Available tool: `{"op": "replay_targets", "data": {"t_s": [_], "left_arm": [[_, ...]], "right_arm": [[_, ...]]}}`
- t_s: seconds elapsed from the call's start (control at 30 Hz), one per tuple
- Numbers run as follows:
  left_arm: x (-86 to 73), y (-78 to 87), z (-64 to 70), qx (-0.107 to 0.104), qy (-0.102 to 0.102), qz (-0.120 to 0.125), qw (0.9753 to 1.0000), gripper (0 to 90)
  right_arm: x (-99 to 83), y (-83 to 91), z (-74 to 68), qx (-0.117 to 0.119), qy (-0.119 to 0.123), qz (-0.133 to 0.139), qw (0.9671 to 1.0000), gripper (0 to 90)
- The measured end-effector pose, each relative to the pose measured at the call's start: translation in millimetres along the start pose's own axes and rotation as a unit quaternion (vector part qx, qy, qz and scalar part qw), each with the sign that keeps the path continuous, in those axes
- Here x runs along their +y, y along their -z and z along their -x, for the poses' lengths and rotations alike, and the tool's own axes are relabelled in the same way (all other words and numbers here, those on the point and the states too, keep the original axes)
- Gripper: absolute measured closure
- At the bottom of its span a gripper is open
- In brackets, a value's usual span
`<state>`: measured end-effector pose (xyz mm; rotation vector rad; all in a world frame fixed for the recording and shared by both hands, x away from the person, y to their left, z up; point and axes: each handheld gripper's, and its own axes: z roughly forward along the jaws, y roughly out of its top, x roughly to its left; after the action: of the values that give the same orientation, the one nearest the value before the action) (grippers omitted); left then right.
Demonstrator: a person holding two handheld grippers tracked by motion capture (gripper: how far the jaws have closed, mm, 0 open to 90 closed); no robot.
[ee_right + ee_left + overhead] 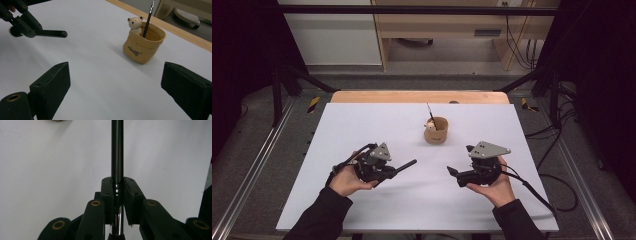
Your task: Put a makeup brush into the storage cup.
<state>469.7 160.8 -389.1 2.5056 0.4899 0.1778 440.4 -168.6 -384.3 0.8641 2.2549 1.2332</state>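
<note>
Item: black brush handle (117, 150), a slim dark rod with a ringed metal ferrule, clamped between the jaws of the left gripper (117, 192). In the high view the handle (406, 165) sticks out of that gripper (384, 170) toward the middle of the desk (362, 125), roughly level above the white surface. In the right gripper view a dark tuft shows at the back of the left gripper (26, 26), and the handle (53, 33) points toward the holder.

Holder: tan, sack-shaped pot (436, 130) with a small bear figure (134, 24) at its rim, standing upright on the far half of the desk, well apart from both grippers. One thin dark brush (148, 18) leans inside it.

Right gripper (453, 172): jaws spread wide with nothing between them, facing the pot (144, 46), held low over the desk.
</note>
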Motion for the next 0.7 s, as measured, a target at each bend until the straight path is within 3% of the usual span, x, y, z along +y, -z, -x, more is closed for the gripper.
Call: {"op": "replay_targets", "data": {"t_s": [0.43, 0.7], "left_arm": [[10.8, -4.2, 4.5, -0.014, -0.014, -0.011, 0.9997, 78.8], [21.0, -6.0, 7.8, -0.020, -0.028, -0.021, 0.9992, 78.7]], "right_arm": [[16.3, -7.5, -16.3, 0.013, 0.045, -0.020, 0.9987, 9.3], [24.8, -9.6, -27.9, 0.019, 0.084, -0.038, 0.9956, 9.9]]}}
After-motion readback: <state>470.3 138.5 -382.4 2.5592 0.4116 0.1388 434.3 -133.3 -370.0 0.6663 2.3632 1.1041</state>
